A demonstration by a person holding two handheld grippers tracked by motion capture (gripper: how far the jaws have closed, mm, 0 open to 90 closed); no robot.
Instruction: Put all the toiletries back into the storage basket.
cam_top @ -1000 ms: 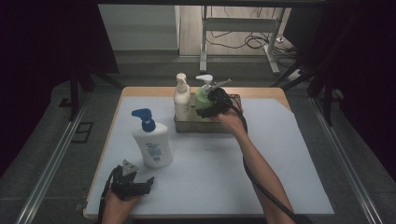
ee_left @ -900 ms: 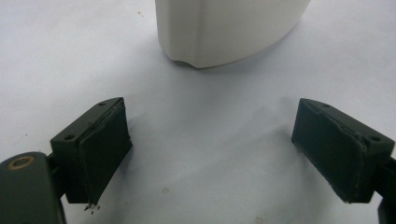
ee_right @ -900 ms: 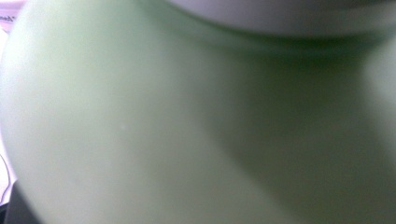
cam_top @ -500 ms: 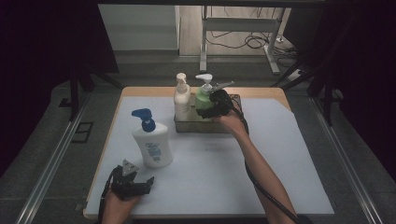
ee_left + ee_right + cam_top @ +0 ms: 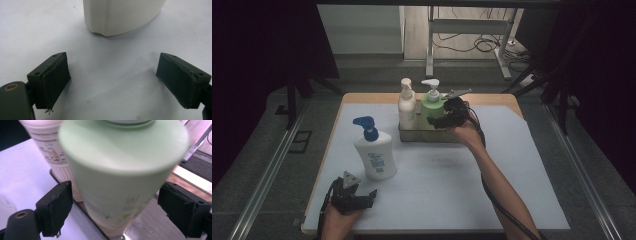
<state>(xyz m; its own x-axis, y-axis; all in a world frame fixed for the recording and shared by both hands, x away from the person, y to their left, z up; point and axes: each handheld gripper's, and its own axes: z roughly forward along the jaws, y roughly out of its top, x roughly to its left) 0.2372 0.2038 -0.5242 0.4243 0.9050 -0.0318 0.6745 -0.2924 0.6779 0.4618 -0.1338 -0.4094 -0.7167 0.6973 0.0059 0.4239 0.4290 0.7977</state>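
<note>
The white bottle (image 5: pixel 375 156) with the blue pump stands at about eight o'clock on the counter (image 5: pixel 532 150), which is covered by a pale sheet. It carries a small blue-printed label, too small to read in the high view. Just below it, at seven o'clock near the counter's front edge, the left gripper (image 5: pixel 368 196) rests low in the person's hand; in the left gripper view its jaws stand wide apart over bare sheet, nothing between them, with the foot of the white bottle (image 5: pixel 120 17) just ahead.

Toward twelve o'clock sits a shallow metal tray (image 5: pixel 412 134) holding two pump bottles side by side — a cream bottle (image 5: pixel 406 106) on the left and a green bottle (image 5: pixel 432 106) on the right, both upright. In the right gripper view the cream bottle (image 5: pixel 50 150) shows a printed label with small coloured figures, the lettering blurred past reading; the green bottle (image 5: pixel 122 182) bears a faint square mark and leaf-like print low on its side, also unreadable.

The right gripper (image 5: pixel 437 121) is at the tray — its jaws flank the green bottle on both sides with a gap visible at each pad, so they are open around it, not clamped.

Beyond the counter lies a grey floor with metal rails, a table frame and loose cables at twelve o'clock; dark curtains hang at either side.
</note>
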